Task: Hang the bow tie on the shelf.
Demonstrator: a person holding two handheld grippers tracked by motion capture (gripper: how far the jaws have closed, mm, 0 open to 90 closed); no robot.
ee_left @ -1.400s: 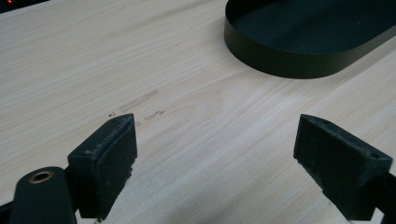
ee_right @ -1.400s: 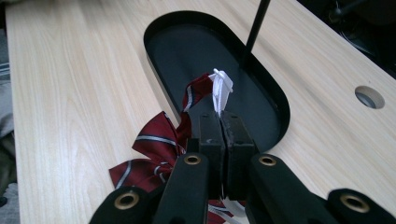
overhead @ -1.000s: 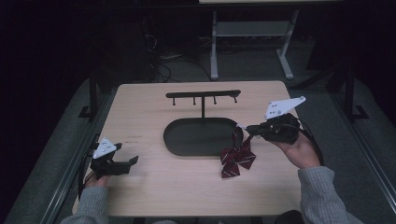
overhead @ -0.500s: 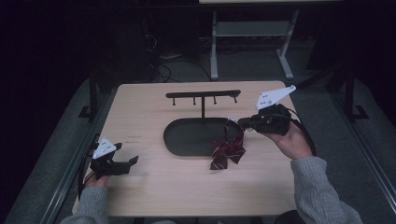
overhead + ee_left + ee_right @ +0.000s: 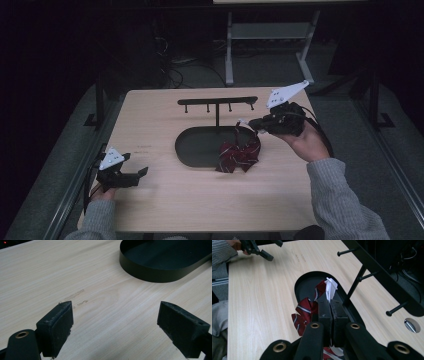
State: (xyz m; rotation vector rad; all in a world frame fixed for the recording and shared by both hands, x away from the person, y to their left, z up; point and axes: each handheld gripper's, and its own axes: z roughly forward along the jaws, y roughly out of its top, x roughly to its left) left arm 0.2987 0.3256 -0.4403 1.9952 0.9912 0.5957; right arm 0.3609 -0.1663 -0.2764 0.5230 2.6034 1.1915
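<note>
Item: red striped bow tie (image 5: 239, 156), hanging over the near rim of the black oval tray (image 5: 192, 148), the right gripper (image 5: 250, 123) clamping its white strap for lifting, apparently toward the peg rack (image 5: 218, 101); left gripper (image 5: 141, 173) idling agape on the tabletop (image 5: 150, 120).

My bow tie (image 5: 240, 156) is dark red with thin white stripes, plus a white strap (image 5: 330, 290). Tray (image 5: 196, 149) and hook rack (image 5: 218, 101) are matte black, table (image 5: 165, 120) is pale woodgrain.
</note>
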